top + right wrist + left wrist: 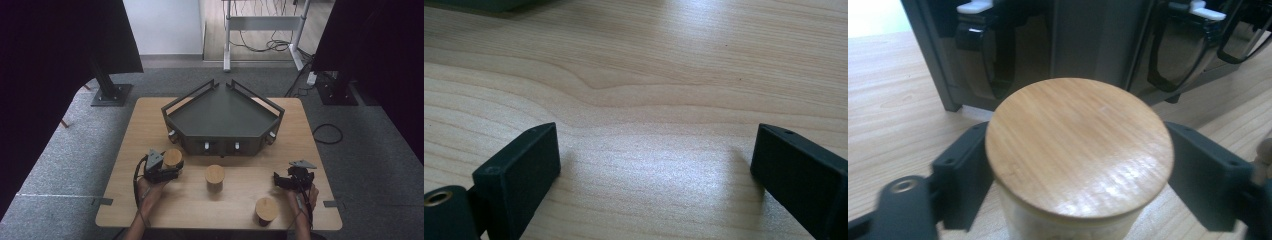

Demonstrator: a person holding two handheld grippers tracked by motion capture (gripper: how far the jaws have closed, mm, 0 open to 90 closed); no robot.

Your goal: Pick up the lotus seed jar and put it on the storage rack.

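Note:
Three jars with round wooden lids stand on the wooden table (150, 200). My left gripper (169, 168) is shut on the left jar (173, 157), close to the front wall of a dark grey tray (220, 146). In the left gripper view the jar's lid (1078, 145) sits between the two black pads (960, 172), which press on the pale body below it. My right gripper (281, 181) rests at the right side of the table, open, with bare wood between its fingers (521, 165).
A second jar (215, 175) stands mid-table and a third (266, 209) near the front edge, just left of my right hand. The angular tray has raised rails and small white knobs (975, 7) on its front. Black stands flank the table on grey carpet.

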